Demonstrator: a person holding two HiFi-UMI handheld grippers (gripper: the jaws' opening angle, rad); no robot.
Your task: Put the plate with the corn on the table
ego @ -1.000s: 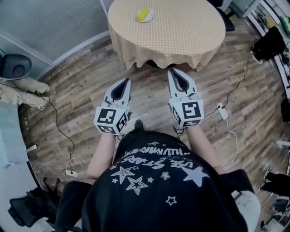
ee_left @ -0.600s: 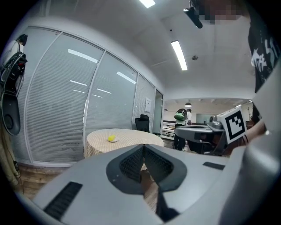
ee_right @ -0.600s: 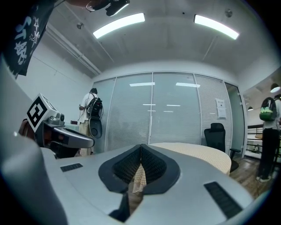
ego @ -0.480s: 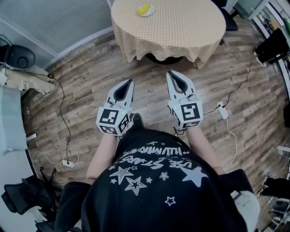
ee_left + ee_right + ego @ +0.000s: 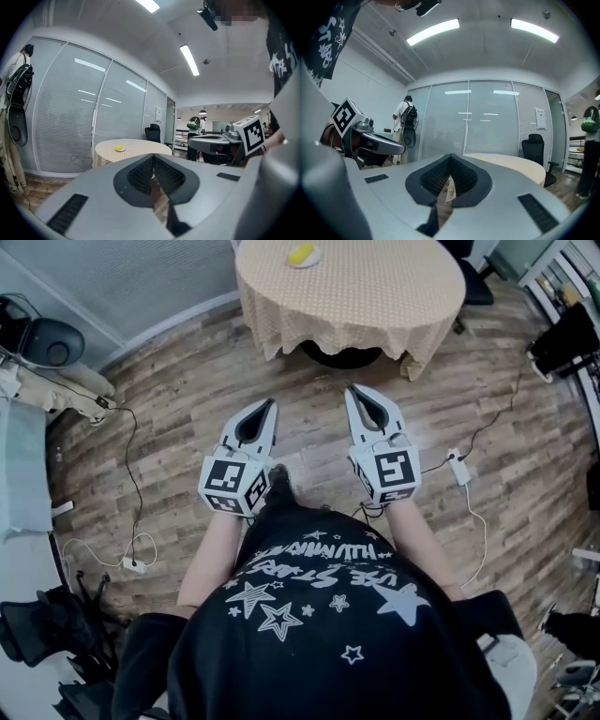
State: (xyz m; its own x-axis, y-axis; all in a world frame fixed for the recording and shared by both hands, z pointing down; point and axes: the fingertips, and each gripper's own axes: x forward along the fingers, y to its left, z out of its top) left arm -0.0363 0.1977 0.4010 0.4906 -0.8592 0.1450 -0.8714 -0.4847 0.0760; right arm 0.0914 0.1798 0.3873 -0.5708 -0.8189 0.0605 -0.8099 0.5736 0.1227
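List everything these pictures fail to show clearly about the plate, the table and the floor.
- Plate: too small in the head view and the left gripper view. The yellow lump on it cannot be confirmed as corn.
- Table: in the head view the top edge cuts off its far rim, and the cloth hides its legs.
- Floor beneath the person: in the head view the black shirt hides it.

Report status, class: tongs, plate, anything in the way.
Left tongs shut, empty. Right tongs shut, empty. Plate with corn on table ahead. Cables on floor, off to the sides.
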